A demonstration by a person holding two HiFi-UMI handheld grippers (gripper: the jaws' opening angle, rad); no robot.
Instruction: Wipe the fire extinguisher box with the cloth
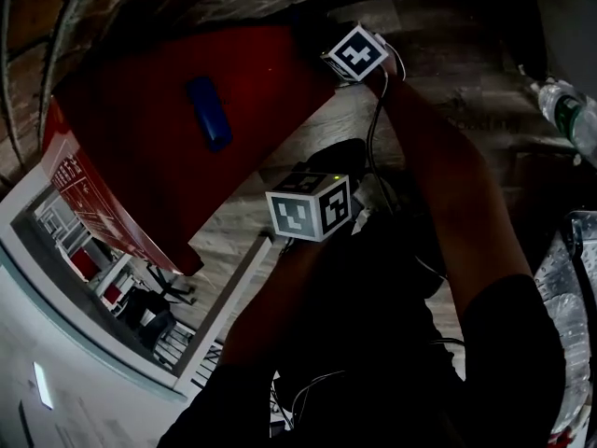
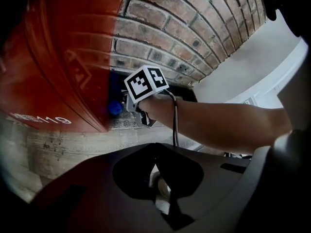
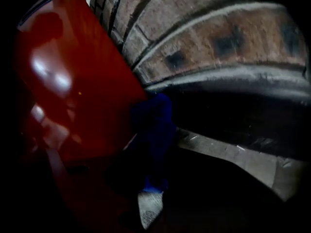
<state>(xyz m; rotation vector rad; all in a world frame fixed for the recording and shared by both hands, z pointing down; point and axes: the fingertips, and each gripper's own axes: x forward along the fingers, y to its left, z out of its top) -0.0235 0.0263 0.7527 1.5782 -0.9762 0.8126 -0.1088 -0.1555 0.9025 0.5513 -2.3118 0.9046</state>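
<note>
- Brick wall (image 2: 194, 28) and plank floor (image 2: 63, 149) formed the setting; the red fire extinguisher box (image 1: 168, 129) stood close to the wall.
- Right gripper (image 2: 129, 108) reached to the box's far side, next to the wall. Its jaws were closed on the blue cloth (image 3: 153, 125), which lay against the red panel, apparently so that this narrow side could be wiped.
- Left gripper (image 2: 158, 178) was held back over the floor, apart from the box. Its jaws were drawn together with nothing identifiable between them, so it was probably the idle tool.
- Blue strip (image 1: 207, 112) lay on the box's top; whether it was a handle or cloth could not be told.
- White "119" (image 2: 57, 120) was legible on the box; other white print on its front was too small to read.
</note>
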